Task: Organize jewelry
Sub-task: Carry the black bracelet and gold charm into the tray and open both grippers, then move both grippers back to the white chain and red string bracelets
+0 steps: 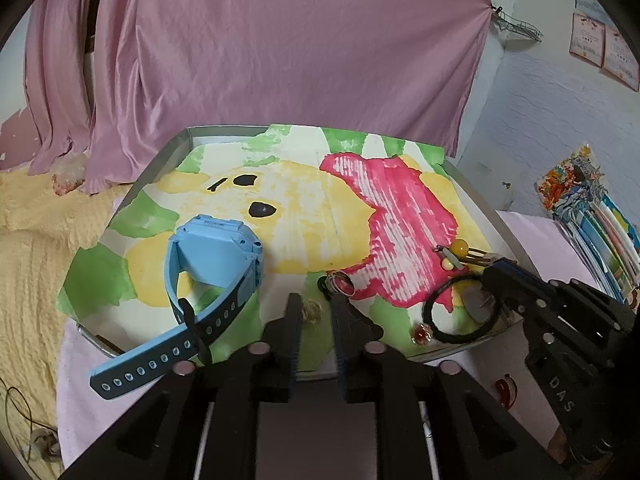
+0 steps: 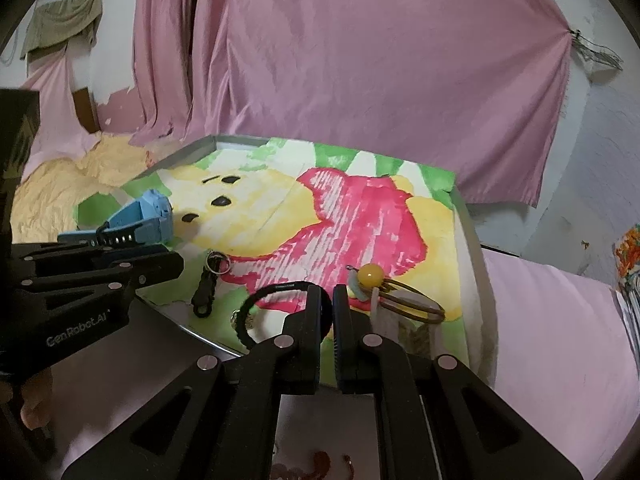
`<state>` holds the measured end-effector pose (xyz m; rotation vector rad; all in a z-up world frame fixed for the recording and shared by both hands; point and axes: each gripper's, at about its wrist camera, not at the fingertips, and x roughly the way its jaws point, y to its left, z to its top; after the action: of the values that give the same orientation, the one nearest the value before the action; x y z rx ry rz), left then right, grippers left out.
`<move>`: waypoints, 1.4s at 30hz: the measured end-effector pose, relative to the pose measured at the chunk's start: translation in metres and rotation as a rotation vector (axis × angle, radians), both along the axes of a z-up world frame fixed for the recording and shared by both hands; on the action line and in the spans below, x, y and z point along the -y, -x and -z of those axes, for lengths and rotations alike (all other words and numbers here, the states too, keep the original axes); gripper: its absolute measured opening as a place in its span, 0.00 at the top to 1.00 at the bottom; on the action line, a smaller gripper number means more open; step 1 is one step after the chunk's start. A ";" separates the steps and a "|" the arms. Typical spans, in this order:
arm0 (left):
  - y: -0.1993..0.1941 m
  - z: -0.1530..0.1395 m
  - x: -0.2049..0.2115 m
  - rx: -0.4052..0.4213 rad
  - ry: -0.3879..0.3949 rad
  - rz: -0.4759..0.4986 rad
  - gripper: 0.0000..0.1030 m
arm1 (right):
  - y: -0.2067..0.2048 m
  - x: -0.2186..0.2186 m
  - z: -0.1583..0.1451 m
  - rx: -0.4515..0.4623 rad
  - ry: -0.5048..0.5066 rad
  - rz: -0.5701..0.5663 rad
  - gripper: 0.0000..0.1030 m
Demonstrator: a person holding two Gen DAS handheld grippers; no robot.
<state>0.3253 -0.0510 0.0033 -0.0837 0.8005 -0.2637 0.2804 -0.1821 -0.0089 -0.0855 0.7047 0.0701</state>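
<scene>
A metal tray (image 1: 168, 158) lined with a bear-print sheet holds the jewelry. A blue watch (image 1: 208, 264) lies at its left; it also shows in the right wrist view (image 2: 140, 222). My left gripper (image 1: 316, 312) is open just above the tray's near edge, with a small gold piece (image 1: 311, 312) between its fingers and a ring keychain (image 1: 340, 284) just beyond. My right gripper (image 2: 328, 312) is nearly shut on the black hair tie (image 2: 256, 308), at the loop's right side. A yellow-bead hair tie (image 2: 384, 284) lies to its right. A red gem (image 1: 421, 334) sits near the front edge.
Pink cloth (image 1: 280, 40) hangs behind the tray. A yellow blanket (image 1: 28, 264) lies to the left. Books (image 1: 592, 220) stand at the right. The tray (image 2: 468, 224) rests on a pink-covered surface (image 2: 560, 320).
</scene>
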 end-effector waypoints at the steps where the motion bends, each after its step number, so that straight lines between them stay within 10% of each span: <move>1: 0.001 0.000 -0.001 0.003 0.000 0.000 0.73 | 0.002 0.001 -0.001 0.010 -0.007 0.006 0.95; 11: 0.022 -0.017 -0.003 0.091 0.018 -0.001 0.41 | 0.020 0.019 -0.012 0.082 -0.052 0.070 0.90; 15: 0.039 -0.027 -0.006 0.148 0.032 -0.026 0.30 | 0.040 0.031 -0.021 0.149 -0.110 0.099 0.51; 27: 0.116 -0.045 -0.012 0.330 0.052 -0.058 0.03 | 0.121 0.062 -0.039 0.408 -0.275 0.133 0.08; 42: 0.172 -0.037 -0.023 0.439 0.090 -0.088 0.01 | 0.192 0.070 -0.034 0.530 -0.272 0.135 0.01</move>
<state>0.1533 -0.0277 0.0401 -0.1401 0.3476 -0.2235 0.0880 -0.2520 0.0246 0.1990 0.1654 0.0117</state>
